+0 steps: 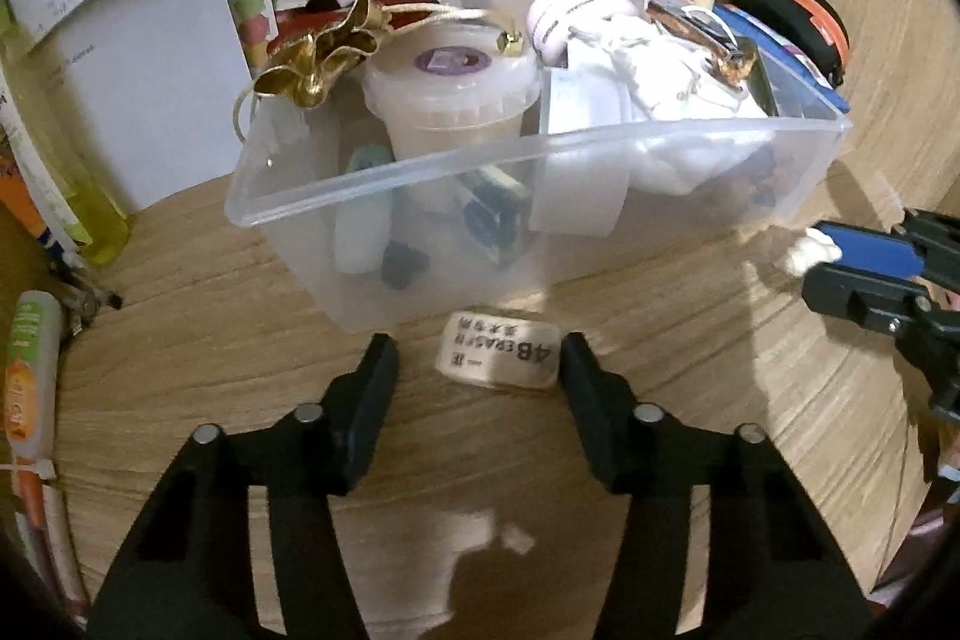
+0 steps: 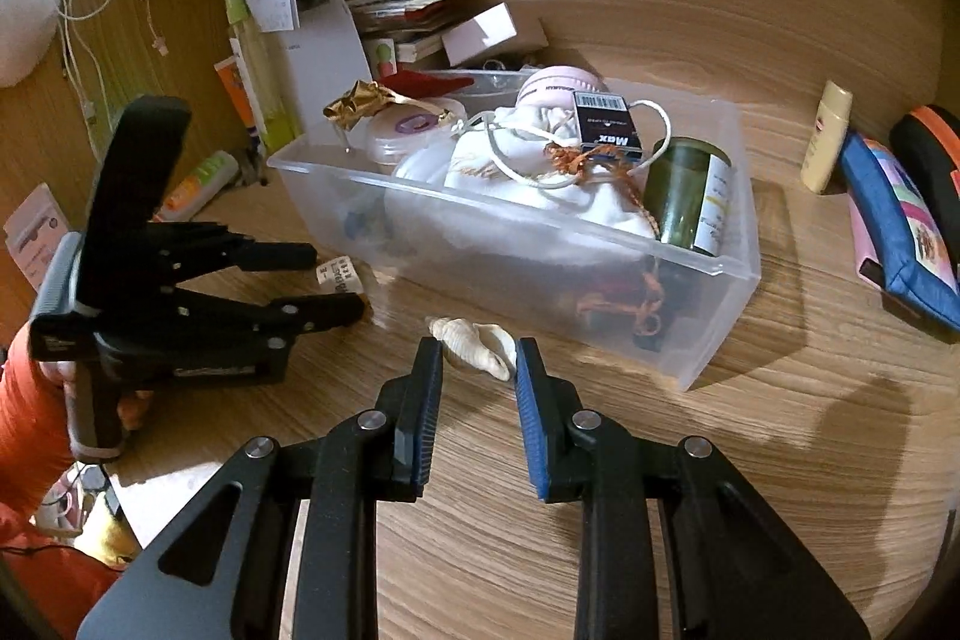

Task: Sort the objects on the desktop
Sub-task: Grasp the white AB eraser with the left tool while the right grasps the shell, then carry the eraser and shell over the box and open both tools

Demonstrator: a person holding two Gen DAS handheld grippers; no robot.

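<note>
A wood-grain desk (image 2: 600, 490) carries everything. A clear plastic bin (image 2: 690, 340) sits in the middle of it. Just in front of the bin lies a white eraser (image 1: 498, 358). To the bin's right stand a cream bottle (image 2: 828, 136) and a blue pouch (image 2: 900, 226), with a black-and-orange case (image 2: 930, 142) behind. Books (image 2: 408, 10) and a small white box (image 2: 480, 31) pile up behind the bin; a green-and-orange tube (image 2: 198, 184) lies left.

one clear plastic bin (image 2: 690, 280), one eraser (image 1: 498, 358), one seashell (image 2: 474, 343), two grippers, one green jar (image 2: 690, 196)
</note>
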